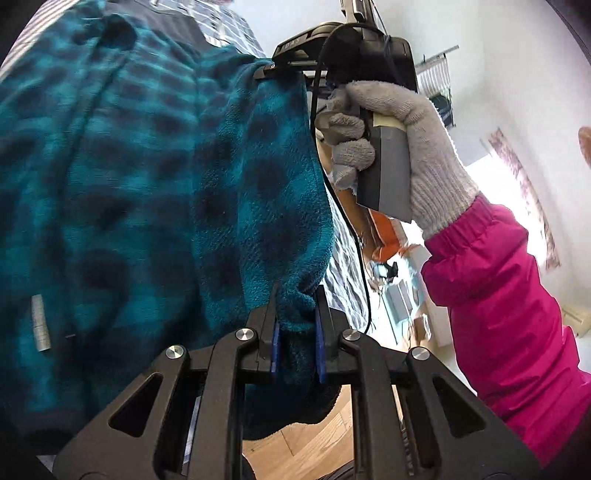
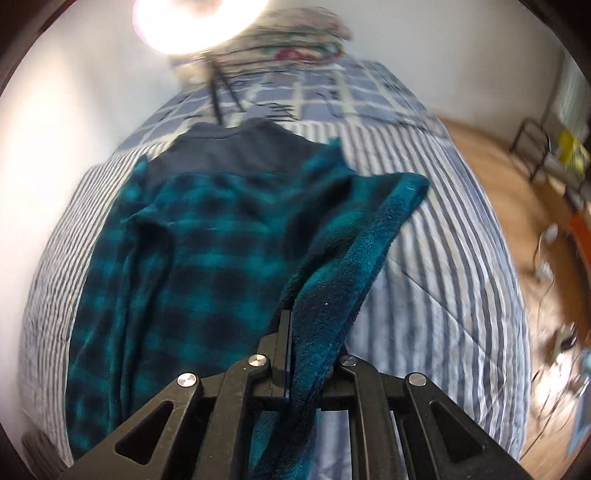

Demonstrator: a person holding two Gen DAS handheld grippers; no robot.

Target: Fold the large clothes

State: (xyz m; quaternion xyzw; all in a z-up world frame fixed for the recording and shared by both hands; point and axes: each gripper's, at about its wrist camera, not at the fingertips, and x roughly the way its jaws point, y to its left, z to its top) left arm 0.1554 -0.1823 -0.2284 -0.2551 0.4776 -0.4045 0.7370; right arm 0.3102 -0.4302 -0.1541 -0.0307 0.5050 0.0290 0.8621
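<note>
A large teal and dark plaid fleece garment with a dark grey yoke lies spread on the striped bed. My left gripper is shut on a fold of its fleece edge. My right gripper is shut on another part of the same edge, which lifts off the bed towards me. In the left wrist view the right gripper pinches the cloth at the top, held by a grey-gloved hand with a pink sleeve.
The bed has a blue checked cover and folded bedding at its far end. Wooden floor lies to the right with chairs and clutter. A metal zip pull shows on the garment.
</note>
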